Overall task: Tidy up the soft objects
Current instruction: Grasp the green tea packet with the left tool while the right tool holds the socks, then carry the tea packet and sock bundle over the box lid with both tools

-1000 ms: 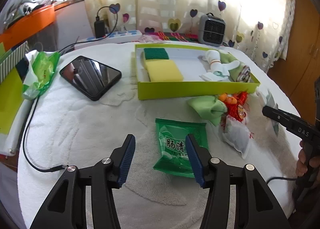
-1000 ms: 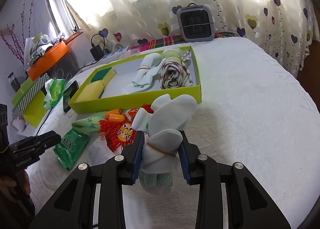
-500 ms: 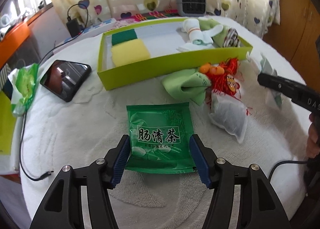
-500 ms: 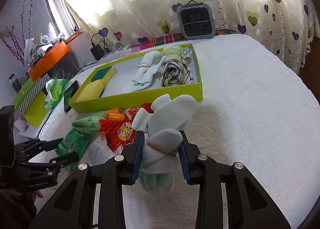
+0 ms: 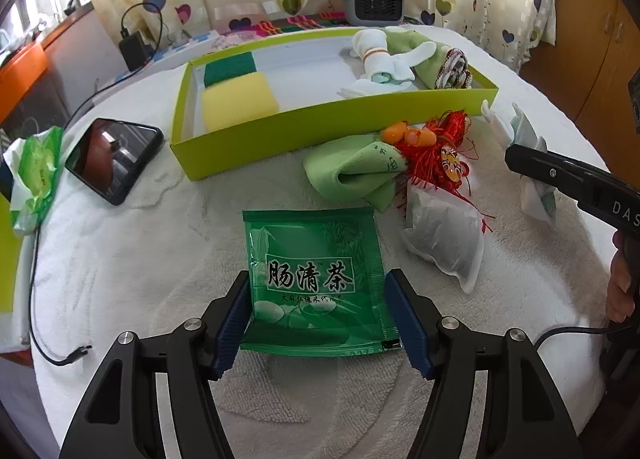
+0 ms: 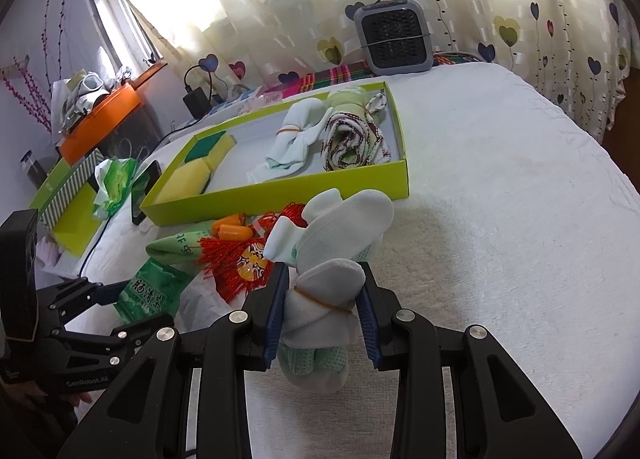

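My left gripper point(image 5: 318, 313) is open, its blue pads on either side of a flat green tea packet point(image 5: 316, 279) lying on the white towel. My right gripper point(image 6: 322, 309) is shut on a bundle of white socks point(image 6: 328, 271) tied with a rubber band, held just above the towel. The lime green tray point(image 5: 328, 125) holds a yellow sponge point(image 5: 238, 101), rolled white socks point(image 5: 378, 59) and a rolled cloth point(image 6: 352, 139). In front of it lie a green cloth point(image 5: 352, 171), a red tasselled ornament point(image 5: 440, 151) and a white sachet point(image 5: 444, 235).
A black phone point(image 5: 114, 157) and a green tissue pack point(image 5: 36, 171) lie left of the tray. A black cable point(image 5: 40, 299) runs along the left edge. A grey fan heater point(image 6: 394, 37) stands behind the tray by the curtains.
My left gripper has moved forward and lower, so the green tea packet now sits between its pads. My right gripper has held still with the sock bundle.
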The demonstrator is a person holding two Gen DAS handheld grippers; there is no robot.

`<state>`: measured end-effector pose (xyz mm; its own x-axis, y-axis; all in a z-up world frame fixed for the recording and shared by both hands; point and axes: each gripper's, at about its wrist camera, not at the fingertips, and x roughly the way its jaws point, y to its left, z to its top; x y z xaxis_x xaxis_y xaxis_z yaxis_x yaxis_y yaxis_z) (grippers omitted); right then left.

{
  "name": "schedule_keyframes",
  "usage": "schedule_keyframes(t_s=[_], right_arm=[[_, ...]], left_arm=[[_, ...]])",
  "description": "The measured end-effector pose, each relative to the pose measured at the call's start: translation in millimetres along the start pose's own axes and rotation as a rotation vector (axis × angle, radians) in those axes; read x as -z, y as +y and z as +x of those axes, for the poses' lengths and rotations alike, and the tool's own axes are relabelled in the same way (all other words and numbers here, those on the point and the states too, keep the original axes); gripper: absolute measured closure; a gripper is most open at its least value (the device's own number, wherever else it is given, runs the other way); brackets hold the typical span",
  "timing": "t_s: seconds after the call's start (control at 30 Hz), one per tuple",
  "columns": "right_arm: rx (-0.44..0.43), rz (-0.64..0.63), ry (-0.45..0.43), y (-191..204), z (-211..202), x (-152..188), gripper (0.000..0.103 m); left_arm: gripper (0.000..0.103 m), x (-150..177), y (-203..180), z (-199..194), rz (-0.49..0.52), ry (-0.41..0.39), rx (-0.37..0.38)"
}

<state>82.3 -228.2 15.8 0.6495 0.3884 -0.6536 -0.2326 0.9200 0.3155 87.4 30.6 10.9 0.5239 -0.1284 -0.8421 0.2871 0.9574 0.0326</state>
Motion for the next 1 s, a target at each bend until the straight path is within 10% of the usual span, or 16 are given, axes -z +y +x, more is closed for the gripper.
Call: schedule_keyframes(t_s=[0.17,0.6,1.0], right_arm=[[0.002,0.007,0.001,-0.8,1.3,-0.1,0.068],[0.012,0.009,0.003,-1.4,1.9,-0.3,0.068],[0.029,0.005,-0.004,-0.2,1.5,0.1,0.068]], left_arm=[[0.038,1.5,0.2,0.3,0.006,-0.020,0.005],[0.085,4.6,2.4,-9.7,0.014,-0.096,-0.037],[0.093,6.4,15.2,-25.5,-0.044,-0.166,0.010]])
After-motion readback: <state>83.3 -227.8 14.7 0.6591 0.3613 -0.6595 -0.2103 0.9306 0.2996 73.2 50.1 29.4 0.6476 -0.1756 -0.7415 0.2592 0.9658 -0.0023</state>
